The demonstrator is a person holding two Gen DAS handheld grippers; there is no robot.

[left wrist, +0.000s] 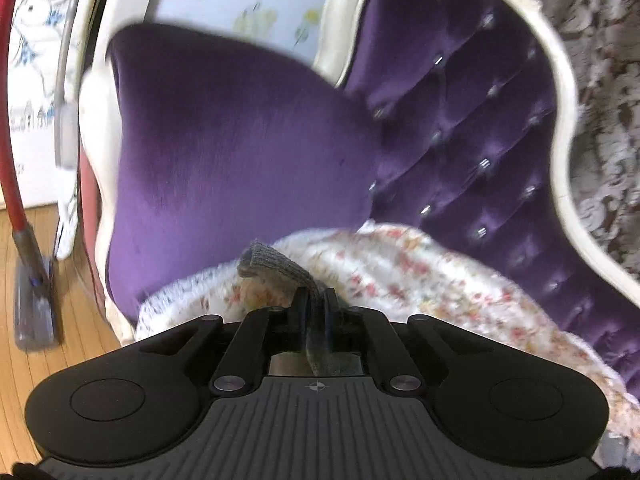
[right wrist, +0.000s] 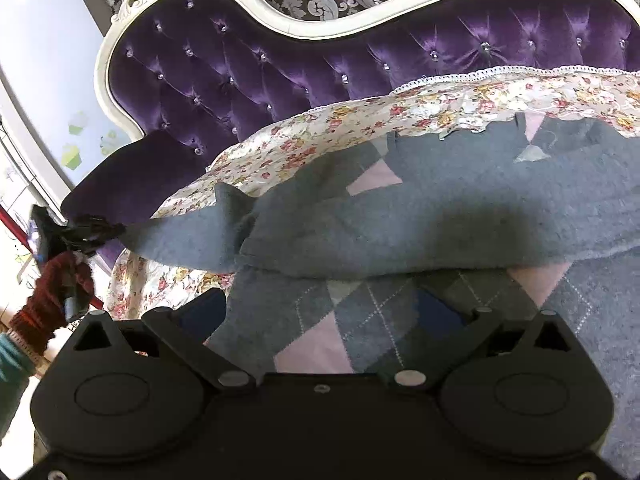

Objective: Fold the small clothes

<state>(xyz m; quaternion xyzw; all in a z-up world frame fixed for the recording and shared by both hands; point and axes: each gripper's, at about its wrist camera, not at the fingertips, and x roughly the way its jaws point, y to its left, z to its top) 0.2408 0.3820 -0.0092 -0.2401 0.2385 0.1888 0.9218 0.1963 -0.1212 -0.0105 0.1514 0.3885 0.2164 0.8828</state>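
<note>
Right gripper: nearest in its own view, jaws spread wide and empty, hovering low over the grey argyle sweater, pads not seen pressing on it.
Left gripper: jaws clenched on the grey ribbed cuff of the sweater's sleeve; seen from the right wrist view as a small black tool at far left, held by a hand in a dark red knitted sleeve.
Sweater location: spread on the floral cover laid over the seat of the purple tufted sofa.
Sweater direction: long axis of the body across the seat, left to right in the right wrist view; held sleeve stretched out leftward past the cover's edge, towards the purple armrest.
Risk, slip: thin pinch on the cuff alone; likely to slide free under a sharp pull.
Risk, drag: nothing pinning the body, so a pull on the sleeve could shift the whole sweater and rumple the cover beneath.
Background: patterned curtain behind the sofa's white frame.
</note>
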